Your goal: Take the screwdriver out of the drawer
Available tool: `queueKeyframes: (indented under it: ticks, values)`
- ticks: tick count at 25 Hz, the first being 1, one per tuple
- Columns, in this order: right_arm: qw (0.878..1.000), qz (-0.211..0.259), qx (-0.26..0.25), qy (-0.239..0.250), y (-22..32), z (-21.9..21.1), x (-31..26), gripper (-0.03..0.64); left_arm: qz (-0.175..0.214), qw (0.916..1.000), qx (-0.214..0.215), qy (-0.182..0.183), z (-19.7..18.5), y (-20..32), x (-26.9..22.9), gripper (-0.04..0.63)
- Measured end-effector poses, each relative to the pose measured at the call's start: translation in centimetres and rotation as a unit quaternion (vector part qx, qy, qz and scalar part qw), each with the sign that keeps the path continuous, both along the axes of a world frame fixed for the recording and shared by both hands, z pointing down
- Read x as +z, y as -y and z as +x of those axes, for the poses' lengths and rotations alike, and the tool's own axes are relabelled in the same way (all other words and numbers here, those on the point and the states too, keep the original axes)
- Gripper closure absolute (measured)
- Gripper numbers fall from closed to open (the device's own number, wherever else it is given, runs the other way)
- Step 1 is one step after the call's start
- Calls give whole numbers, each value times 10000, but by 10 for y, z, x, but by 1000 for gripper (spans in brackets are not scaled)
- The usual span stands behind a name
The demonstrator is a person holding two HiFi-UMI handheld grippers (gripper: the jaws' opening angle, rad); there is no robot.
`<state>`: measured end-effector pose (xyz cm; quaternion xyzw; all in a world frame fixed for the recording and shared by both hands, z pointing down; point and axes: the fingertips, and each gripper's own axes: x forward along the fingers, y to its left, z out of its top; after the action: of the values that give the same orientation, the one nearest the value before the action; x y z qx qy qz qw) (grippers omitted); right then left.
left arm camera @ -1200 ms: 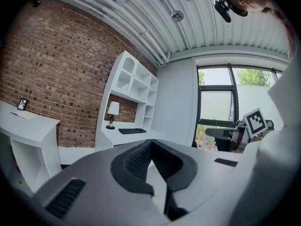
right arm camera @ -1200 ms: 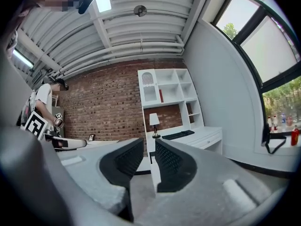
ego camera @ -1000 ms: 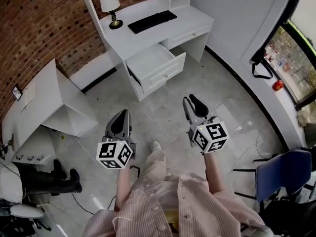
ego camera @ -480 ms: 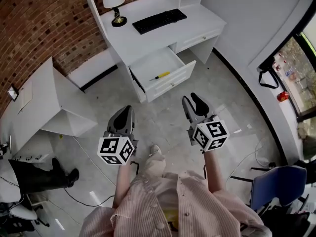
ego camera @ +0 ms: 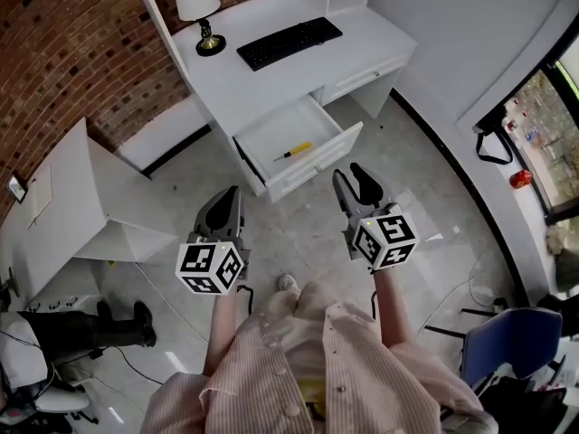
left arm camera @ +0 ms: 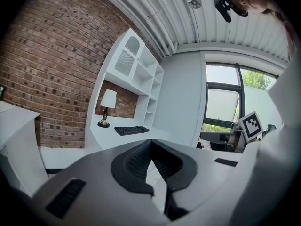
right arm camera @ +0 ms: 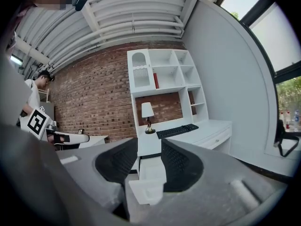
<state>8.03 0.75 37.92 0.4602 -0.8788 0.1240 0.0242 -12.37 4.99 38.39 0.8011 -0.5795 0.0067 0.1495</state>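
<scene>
Yellow on its handle picks out the screwdriver (ego camera: 293, 151). It lies slantwise on the bottom of the open drawer (ego camera: 324, 165), which is pulled out from the white desk (ego camera: 271, 89). Only my head view looks down into the drawer and shows the tool. Both gripper views sit low and catch the desk side-on.

From above I see the left gripper (ego camera: 226, 197) and the right gripper (ego camera: 357, 177) side by side over the grey floor, both pointing at the drawer front and clear of it. The keyboard (ego camera: 289, 43) and lamp (ego camera: 197, 7) sit on the desktop beyond.

My left gripper view shows its black pads meeting at the tips with nothing between them. It also takes in a window (left arm camera: 221, 109) and the right gripper's marker cube (left arm camera: 252, 125), which the right gripper view does not show.

My right gripper view shows its jaws apart and opening, with only air and the distant drawer in the gap. It alone gives me the full white shelf unit (right arm camera: 164, 72) against the brick wall (right arm camera: 89, 102), and a person (right arm camera: 35, 95) off to the side.
</scene>
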Motion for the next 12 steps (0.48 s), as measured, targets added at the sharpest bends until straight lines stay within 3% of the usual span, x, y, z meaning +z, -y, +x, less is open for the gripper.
queueKeyframes:
  ticks: [12]
  values:
    - [9997, -228, 24, 21, 38, -9, 14, 477, -215, 9997, 26, -60, -6, 29, 17, 595]
